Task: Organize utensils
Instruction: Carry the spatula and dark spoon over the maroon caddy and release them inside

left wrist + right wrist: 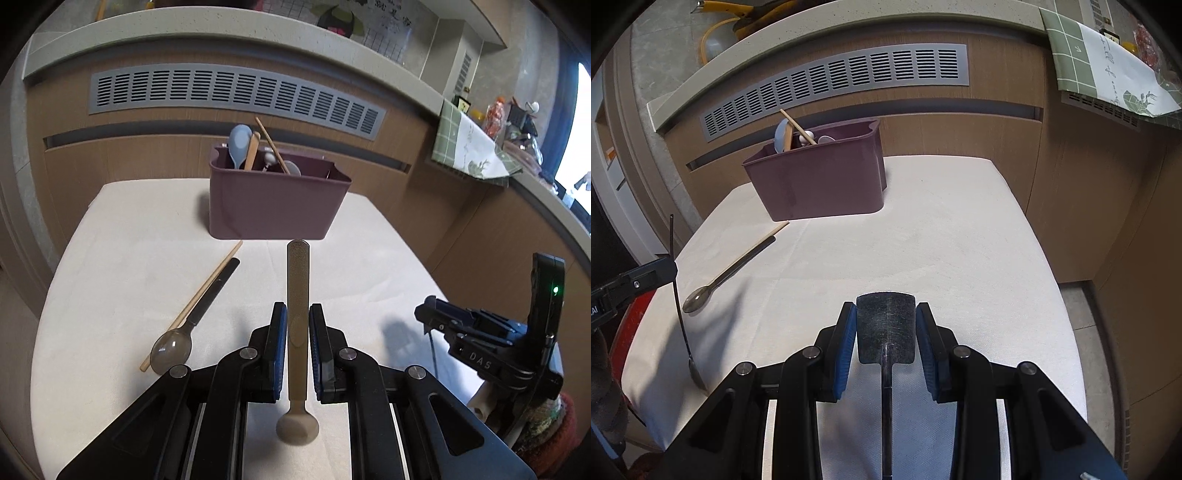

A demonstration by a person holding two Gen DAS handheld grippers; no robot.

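Note:
My left gripper (297, 325) is shut on a tan spoon (297, 280), handle pointing forward toward the mauve utensil bin (277, 206), bowl end hanging near the camera. In the right wrist view that spoon (677, 295) is held above the table by the left gripper. My right gripper (885, 321) is shut on a dark flat utensil (885, 328), its wide end between the pads. The bin (820, 181) holds a blue spoon (239, 142), chopsticks and metal pieces. A grey spoon (173, 349) and a wooden chopstick (192, 306) lie on the cloth at left.
The table is covered with a white cloth (110, 258). A wooden panel wall with a grey vent (236, 92) stands behind the bin. A counter with a green checked cloth (469, 147) and clutter is at the right. The right gripper's body (491, 343) shows at right.

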